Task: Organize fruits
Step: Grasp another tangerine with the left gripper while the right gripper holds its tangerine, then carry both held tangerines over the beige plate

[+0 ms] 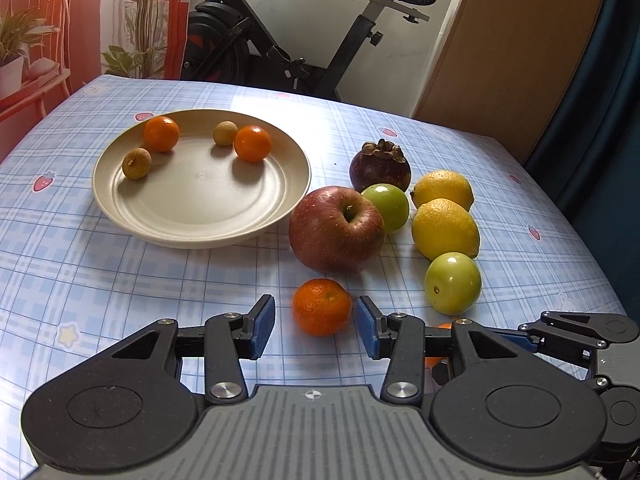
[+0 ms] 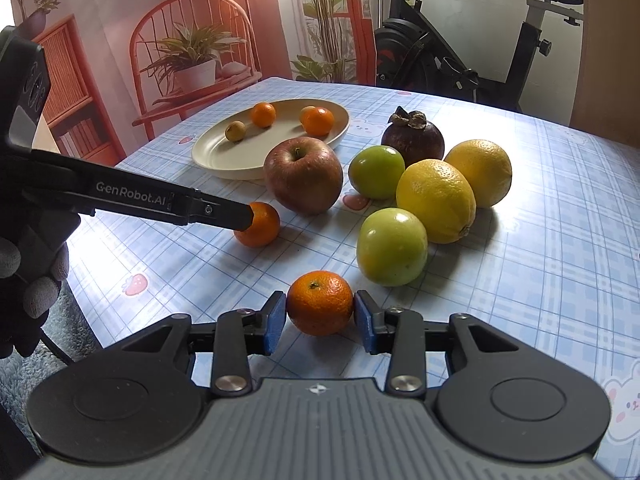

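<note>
My left gripper (image 1: 315,328) is open around a small mandarin (image 1: 322,306) on the table, with a gap at its left pad. In the right wrist view one of its fingers (image 2: 224,214) reaches that mandarin (image 2: 259,225). My right gripper (image 2: 320,320) is shut on another mandarin (image 2: 320,303), both blue pads against its sides. A cream plate (image 1: 104,196) at the far left holds two mandarins and two small brown fruits. To the right of the plate lie a red apple (image 1: 336,228), a mangosteen (image 1: 380,164), two lemons (image 1: 445,228) and two green fruits (image 1: 452,282).
The table wears a blue checked cloth (image 1: 120,280) and its far edge runs behind the plate. An exercise bike (image 1: 280,40) stands beyond it, and a wooden door (image 1: 500,60) to the right. A gloved hand (image 2: 32,276) holds the left gripper at the table's left edge.
</note>
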{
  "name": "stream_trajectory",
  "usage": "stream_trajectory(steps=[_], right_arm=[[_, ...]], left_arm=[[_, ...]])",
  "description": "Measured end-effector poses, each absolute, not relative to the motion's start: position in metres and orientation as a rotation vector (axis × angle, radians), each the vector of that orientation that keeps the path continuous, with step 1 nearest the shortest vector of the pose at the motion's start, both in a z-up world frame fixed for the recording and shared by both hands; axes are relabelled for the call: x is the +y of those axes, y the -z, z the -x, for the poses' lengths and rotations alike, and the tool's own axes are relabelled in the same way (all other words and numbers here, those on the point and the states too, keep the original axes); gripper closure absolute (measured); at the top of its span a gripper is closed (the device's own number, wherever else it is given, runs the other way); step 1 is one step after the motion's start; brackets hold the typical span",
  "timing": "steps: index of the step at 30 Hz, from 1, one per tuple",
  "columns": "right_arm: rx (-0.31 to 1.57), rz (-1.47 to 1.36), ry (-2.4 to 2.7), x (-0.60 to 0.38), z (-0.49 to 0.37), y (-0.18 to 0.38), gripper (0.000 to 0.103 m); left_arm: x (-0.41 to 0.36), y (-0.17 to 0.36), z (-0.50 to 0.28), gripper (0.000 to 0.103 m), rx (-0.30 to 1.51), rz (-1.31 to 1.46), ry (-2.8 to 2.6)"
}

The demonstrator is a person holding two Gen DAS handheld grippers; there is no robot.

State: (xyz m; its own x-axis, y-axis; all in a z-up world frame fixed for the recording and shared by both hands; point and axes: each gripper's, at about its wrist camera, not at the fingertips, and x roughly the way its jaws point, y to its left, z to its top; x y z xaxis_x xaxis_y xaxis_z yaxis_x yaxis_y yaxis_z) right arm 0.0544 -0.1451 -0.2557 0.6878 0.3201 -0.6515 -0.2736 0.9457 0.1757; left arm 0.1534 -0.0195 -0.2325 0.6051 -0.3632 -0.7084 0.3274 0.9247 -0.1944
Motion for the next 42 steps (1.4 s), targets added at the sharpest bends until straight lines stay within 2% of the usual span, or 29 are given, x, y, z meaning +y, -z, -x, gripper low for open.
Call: stream_trajectory(steps=[9,11,18,29,42], right_arm=[[0.747,-0.118,-0.305,-0.159,-0.049,0.255,0.063],[0.746,-0.109,-0.304,-0.158,-0.048,0.255,0.063],[0.747,-0.124,-0.303,-0.158,-0.049,0.255,0.063],[0.672,-0.153,-0.3,-0.164,-0.043,0.229,0.063],[0.518,-0.131,-0.343,-0.162,-0.074,0.146,0.063]], left_arm=[[-0.025,0.243,-0.166,0.057,0.852,0.056,0.398],[-0.029,0.245,-0.168,0.062,0.854,0.041,0.402],[-0.027,0.245,-0.161,0.066,0.839,0.026,0.399],[-0.003,0.204,-0.135,0.066,0.72,0.067,0.352],[0.03,0.138,-0.144,0.066,0.568,0.136,0.267]])
